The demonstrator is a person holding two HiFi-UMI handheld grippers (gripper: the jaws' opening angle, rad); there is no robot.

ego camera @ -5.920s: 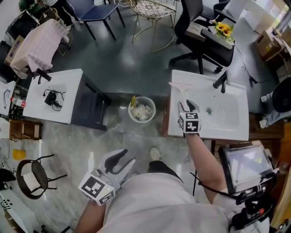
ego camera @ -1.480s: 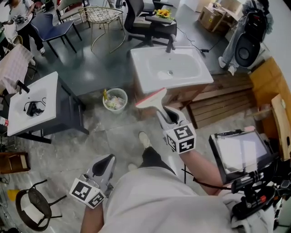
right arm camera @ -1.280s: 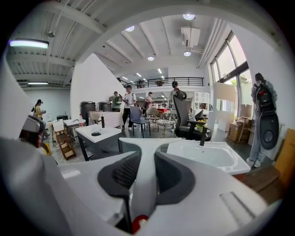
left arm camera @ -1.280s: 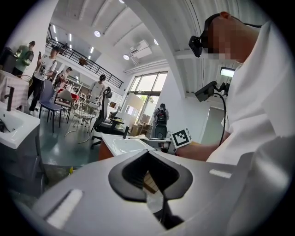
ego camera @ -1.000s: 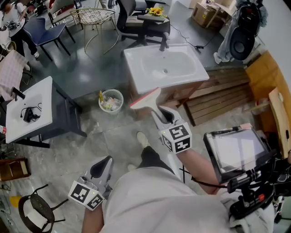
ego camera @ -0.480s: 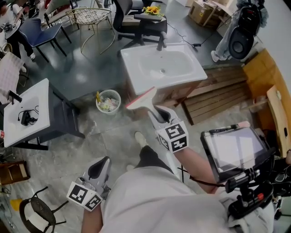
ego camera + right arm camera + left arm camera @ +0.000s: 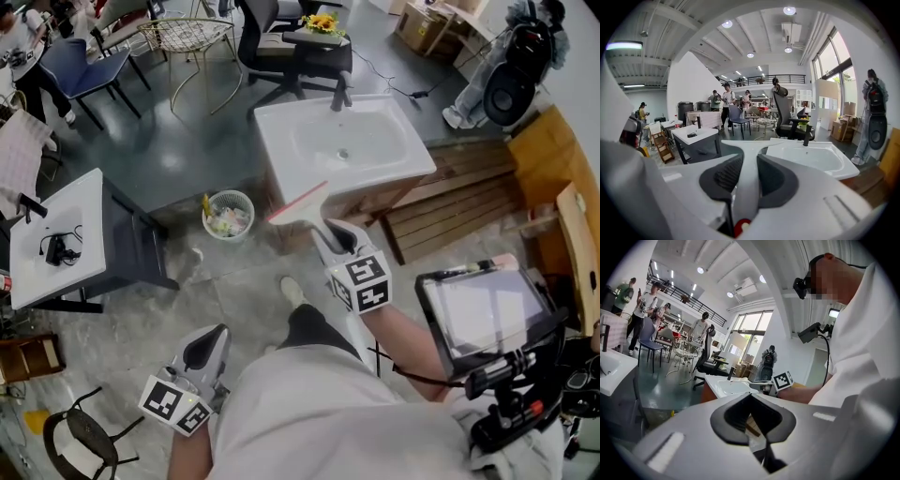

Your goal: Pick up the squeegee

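Right gripper (image 7: 333,239) pinches the squeegee (image 7: 298,202) by its handle, mostly buried between the pads, blade out at 11 o'clock near the sink (image 7: 281,141) front; left gripper (image 7: 208,345) at 7 o'clock, jaws pressed together, empty.

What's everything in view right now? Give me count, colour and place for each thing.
squeegee: one, white with a red edge, held up before the middle washbasin
washbasins: two, white, one in the middle, one at left
wastebasket: one, white, floor between the washbasins
office chair: one, black, behind the middle washbasin
wire chair: one, pale, top left
tablet: one, dark-framed, lower right
stool: one, black, bottom left
right gripper: one, white, shut on the squeegee
left gripper: one, white, shut, empty, bottom left
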